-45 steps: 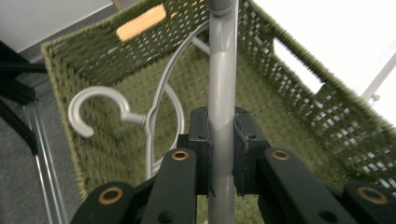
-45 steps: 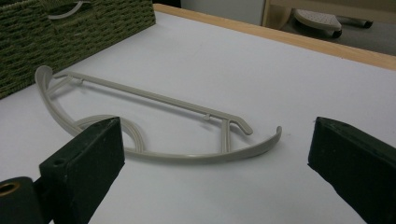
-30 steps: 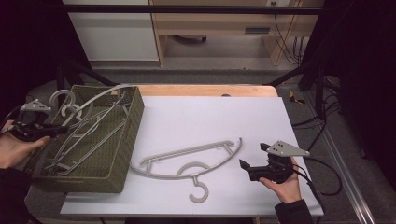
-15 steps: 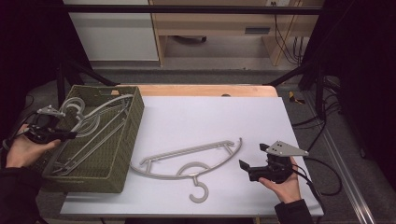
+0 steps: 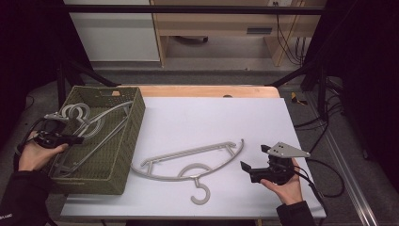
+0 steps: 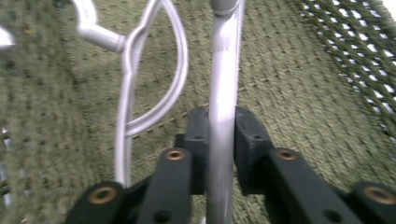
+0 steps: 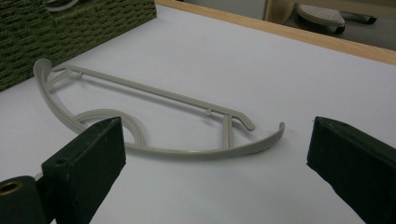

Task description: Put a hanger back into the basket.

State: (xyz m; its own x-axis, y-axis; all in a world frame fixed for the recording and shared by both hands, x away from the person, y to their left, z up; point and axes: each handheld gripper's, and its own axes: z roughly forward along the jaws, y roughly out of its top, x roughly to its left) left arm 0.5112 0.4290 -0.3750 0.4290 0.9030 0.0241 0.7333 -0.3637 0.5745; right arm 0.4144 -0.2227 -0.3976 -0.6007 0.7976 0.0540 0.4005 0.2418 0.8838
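A grey plastic hanger (image 5: 101, 125) lies in the green woven basket (image 5: 127, 141) at the table's left. My left gripper (image 5: 70, 140) reaches in over the basket's left rim. In the left gripper view its pads (image 6: 198, 135) sit against both sides of that hanger's straight bar (image 6: 224, 70); the jaws have just been opening slightly, with the bar still between them. A second grey hanger (image 5: 188, 153) lies flat on the white table, hook toward me. My right gripper (image 5: 255, 157) rests open to its right, jaws wide (image 7: 217, 135), the hanger (image 7: 154, 91) lying ahead of them.
More grey hangers (image 6: 140, 70) lie on the basket floor (image 6: 303, 70) beside the held bar. A wooden strip (image 5: 207, 91) runs along the table's far edge. Cables (image 5: 324, 165) trail off the right side by a dark frame post.
My left hand has come down and slightly right into the basket, lowering the hanger it holds. The right hand and the hanger on the table have stayed put.
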